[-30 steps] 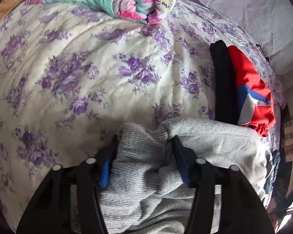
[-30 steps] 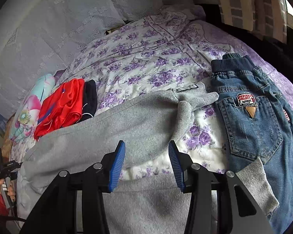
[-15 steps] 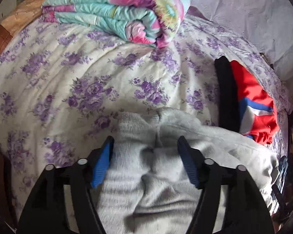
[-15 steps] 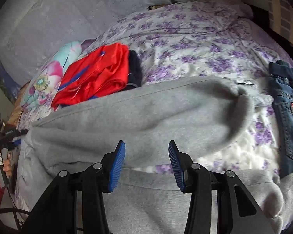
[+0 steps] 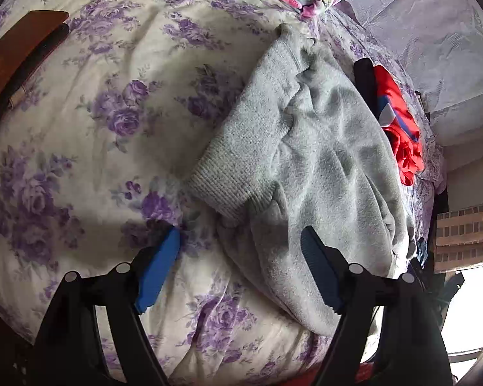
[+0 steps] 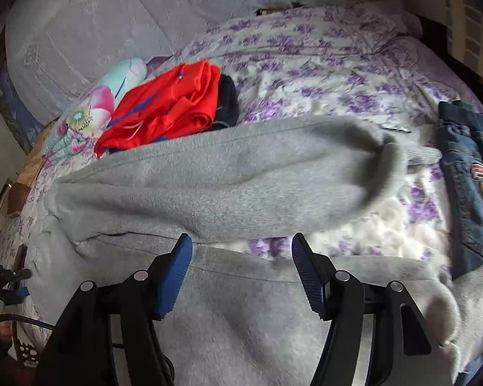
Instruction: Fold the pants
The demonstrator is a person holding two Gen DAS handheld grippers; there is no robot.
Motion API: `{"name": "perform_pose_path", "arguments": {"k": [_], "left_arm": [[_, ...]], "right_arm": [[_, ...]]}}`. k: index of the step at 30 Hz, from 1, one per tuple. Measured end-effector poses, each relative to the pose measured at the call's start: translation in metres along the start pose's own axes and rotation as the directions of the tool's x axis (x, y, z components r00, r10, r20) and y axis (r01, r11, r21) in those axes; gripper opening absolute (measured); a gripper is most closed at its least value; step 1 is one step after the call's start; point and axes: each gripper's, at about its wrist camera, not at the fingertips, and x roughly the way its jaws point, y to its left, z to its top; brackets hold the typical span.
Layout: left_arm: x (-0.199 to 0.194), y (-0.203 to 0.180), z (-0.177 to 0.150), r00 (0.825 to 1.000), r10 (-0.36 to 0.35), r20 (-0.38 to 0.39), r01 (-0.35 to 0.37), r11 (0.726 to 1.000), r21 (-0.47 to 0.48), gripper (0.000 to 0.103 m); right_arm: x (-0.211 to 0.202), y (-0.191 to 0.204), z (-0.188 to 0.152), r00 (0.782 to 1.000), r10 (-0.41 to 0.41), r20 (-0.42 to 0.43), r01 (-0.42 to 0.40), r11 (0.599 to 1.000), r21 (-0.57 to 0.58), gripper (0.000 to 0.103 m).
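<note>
Grey sweatpants (image 5: 309,148) lie on the flowered bedspread (image 5: 96,135), the ribbed cuffs (image 5: 241,160) toward the left in the left wrist view. My left gripper (image 5: 240,241) stands open just short of the cuffs; the cloth edge lies under the gap and neither blue pad presses on it. In the right wrist view the grey sweatpants (image 6: 228,180) stretch across the bed, one leg laid over the other. My right gripper (image 6: 241,251) hovers over the lower leg, its jaws opening, no cloth pinched between them.
A folded red and dark garment (image 6: 174,109) lies beyond the sweatpants, with a rolled pastel quilt (image 6: 90,119) next to it. Blue jeans (image 6: 470,173) lie at the right. Pale pillows (image 6: 145,19) line the headboard. A wooden edge (image 5: 19,61) shows at the left.
My left gripper let go of the cuffs, opened wide and drew back and aside from them. My right gripper opened wider and shifted left along the pants, so the jeans slid to the frame's right edge.
</note>
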Motion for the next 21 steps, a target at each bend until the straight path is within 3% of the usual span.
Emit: {"name": "perform_pose_path", "arguments": {"k": [5, 8, 10, 11, 12, 16, 17, 19, 20, 21], "left_arm": [[0.009, -0.004, 0.013, 0.994, -0.048, 0.098, 0.061, 0.989, -0.133, 0.089], [0.012, -0.015, 0.018, 0.993, 0.003, 0.119, 0.01, 0.994, -0.112, 0.087], [0.013, -0.023, 0.017, 0.987, 0.078, 0.14, -0.066, 0.994, -0.084, 0.065], [0.013, -0.025, 0.018, 0.982, 0.121, 0.145, -0.11, 0.99, -0.083, 0.048], [0.013, -0.023, 0.019, 0.981, 0.128, 0.146, -0.116, 0.989, -0.091, 0.041], [0.004, -0.007, 0.022, 0.989, 0.05, 0.139, -0.029, 0.988, -0.149, 0.029], [-0.001, -0.004, 0.021, 0.988, 0.038, 0.147, -0.015, 0.988, -0.156, 0.027], [-0.012, -0.002, 0.016, 0.985, 0.04, 0.168, -0.013, 0.988, -0.157, 0.025], [-0.019, 0.0, 0.013, 0.982, 0.047, 0.184, -0.017, 0.987, -0.163, 0.024], [-0.029, 0.003, 0.01, 0.978, 0.047, 0.202, -0.01, 0.984, -0.179, 0.023]], "right_arm": [[-0.079, -0.053, -0.023, 0.987, -0.121, 0.107, 0.111, 0.99, 0.091, 0.065], [-0.12, -0.095, -0.052, 0.967, -0.227, 0.114, 0.199, 0.956, 0.218, 0.065], [-0.133, -0.119, -0.075, 0.958, -0.278, 0.067, 0.246, 0.921, 0.303, 0.065], [-0.133, -0.131, -0.086, 0.96, -0.278, 0.04, 0.247, 0.903, 0.351, 0.063], [-0.133, -0.139, -0.096, 0.965, -0.261, 0.032, 0.225, 0.884, 0.409, 0.06], [-0.099, -0.146, -0.118, 0.994, -0.111, -0.001, 0.094, 0.837, 0.539, 0.06], [-0.087, -0.147, -0.121, 0.997, -0.071, -0.009, 0.064, 0.817, 0.573, 0.056], [-0.066, -0.148, -0.125, 1.0, 0.009, -0.006, -0.003, 0.781, 0.624, 0.028], [-0.06, -0.146, -0.123, 1.0, 0.026, -0.008, -0.015, 0.776, 0.63, 0.006], [-0.059, -0.142, -0.119, 1.0, 0.027, -0.004, -0.019, 0.786, 0.618, 0.007]]}}
